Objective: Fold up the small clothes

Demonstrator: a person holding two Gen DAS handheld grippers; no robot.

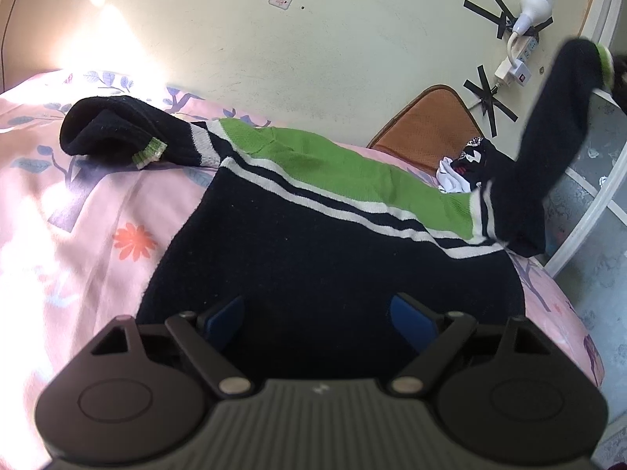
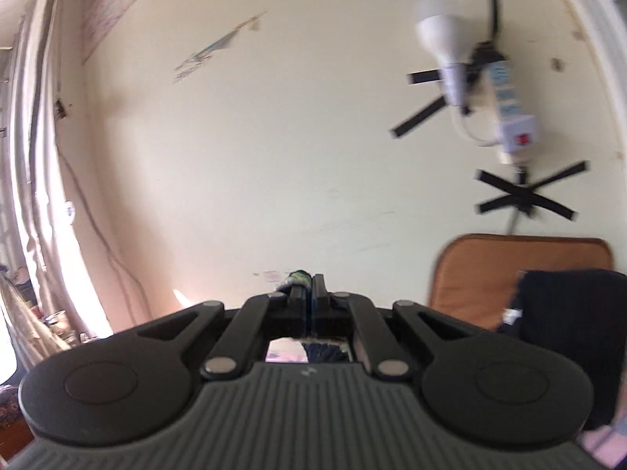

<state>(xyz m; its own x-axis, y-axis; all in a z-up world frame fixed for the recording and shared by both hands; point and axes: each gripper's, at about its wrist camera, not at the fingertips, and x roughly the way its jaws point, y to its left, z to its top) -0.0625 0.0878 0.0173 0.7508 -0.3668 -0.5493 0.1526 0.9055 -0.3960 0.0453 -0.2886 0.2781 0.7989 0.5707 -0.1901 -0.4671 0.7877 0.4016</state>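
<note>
A navy sweater (image 1: 313, 243) with a green and white striped chest lies flat on the pink floral bed sheet (image 1: 78, 235). Its left sleeve (image 1: 117, 129) is bunched at the far left. My left gripper (image 1: 317, 305) stands open over the navy hem, with nothing pinched between its blue pads. The right sleeve (image 1: 556, 137) rises steeply off the bed, its green cuff (image 1: 605, 62) at the top right. In the right wrist view my right gripper (image 2: 312, 286) is shut on that cuff (image 2: 296, 276), and navy knit (image 2: 325, 352) hangs below the jaws.
A brown cushion (image 1: 431, 129) leans on the wall behind a heap of dark and white clothes (image 1: 466, 168). A power strip with a white bulb (image 1: 525, 11) is taped to the wall. A white-framed glass door (image 1: 588, 203) borders the bed on the right.
</note>
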